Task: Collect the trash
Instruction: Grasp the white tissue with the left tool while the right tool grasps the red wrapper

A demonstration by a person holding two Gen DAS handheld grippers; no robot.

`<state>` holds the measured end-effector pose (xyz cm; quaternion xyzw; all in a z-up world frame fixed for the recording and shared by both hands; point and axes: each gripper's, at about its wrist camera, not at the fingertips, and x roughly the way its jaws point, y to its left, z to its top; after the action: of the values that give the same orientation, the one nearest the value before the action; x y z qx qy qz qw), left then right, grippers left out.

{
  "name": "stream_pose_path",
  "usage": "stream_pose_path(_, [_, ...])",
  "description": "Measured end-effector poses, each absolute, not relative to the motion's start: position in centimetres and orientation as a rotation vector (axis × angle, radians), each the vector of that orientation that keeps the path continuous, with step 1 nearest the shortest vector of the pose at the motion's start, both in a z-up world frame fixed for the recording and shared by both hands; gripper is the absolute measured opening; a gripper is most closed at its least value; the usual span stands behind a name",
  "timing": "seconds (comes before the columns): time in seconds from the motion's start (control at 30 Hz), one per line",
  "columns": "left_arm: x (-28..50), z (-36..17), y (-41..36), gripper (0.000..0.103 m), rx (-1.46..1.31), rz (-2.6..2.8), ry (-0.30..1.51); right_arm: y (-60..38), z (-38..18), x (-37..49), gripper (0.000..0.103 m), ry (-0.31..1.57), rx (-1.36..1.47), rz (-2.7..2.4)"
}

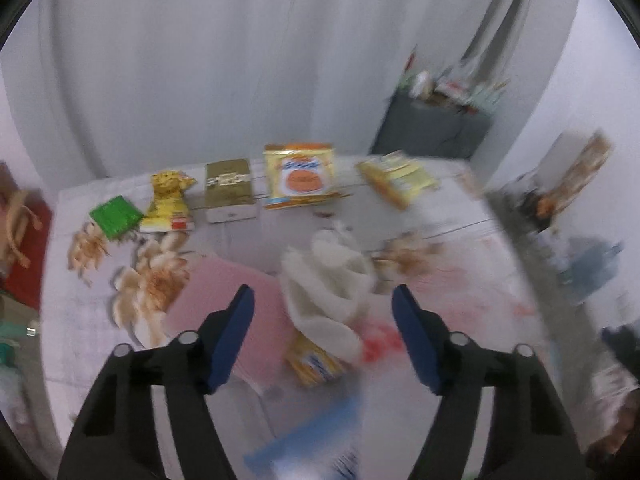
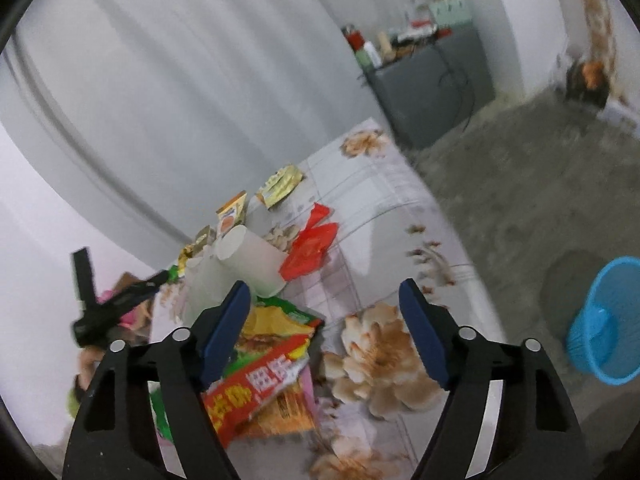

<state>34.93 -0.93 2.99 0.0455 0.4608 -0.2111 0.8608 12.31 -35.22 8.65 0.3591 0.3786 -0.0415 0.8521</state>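
Trash lies scattered over a table with a floral cloth [image 1: 100,320]. In the left wrist view my left gripper [image 1: 322,296] is open just above a crumpled white paper lump [image 1: 328,280], its pads clear of it. A pink sheet [image 1: 224,300] and a yellow wrapper [image 1: 316,360] lie under it. Along the far edge sit a green packet [image 1: 116,216], a yellow wrapper [image 1: 170,200], a gold box [image 1: 230,184] and an orange packet [image 1: 300,176]. My right gripper [image 2: 324,286] is open over the cloth beside a pile of red and green wrappers [image 2: 272,360]; nothing is between its fingers.
White paper cups [image 2: 248,256] and a red wrapper [image 2: 312,244] lie beyond the pile. A blue waste basket [image 2: 604,320] stands on the floor to the right of the table. A grey cabinet [image 2: 432,92] with clutter on top stands by the curtain.
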Motion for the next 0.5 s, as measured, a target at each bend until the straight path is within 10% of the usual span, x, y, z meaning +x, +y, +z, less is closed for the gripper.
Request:
stream_pose_path(0.27, [37.4,0.3,-0.7,0.013,0.098,-0.399,1.042,-36.7,5.9,18.3,0.067,0.904,0.891,-0.003])
stream_pose_path(0.5, [36.1,1.5,-0.2,0.000,0.072,-0.423,1.001,-36.6,3.1,23.6,0.062,1.012,0.923,-0.009])
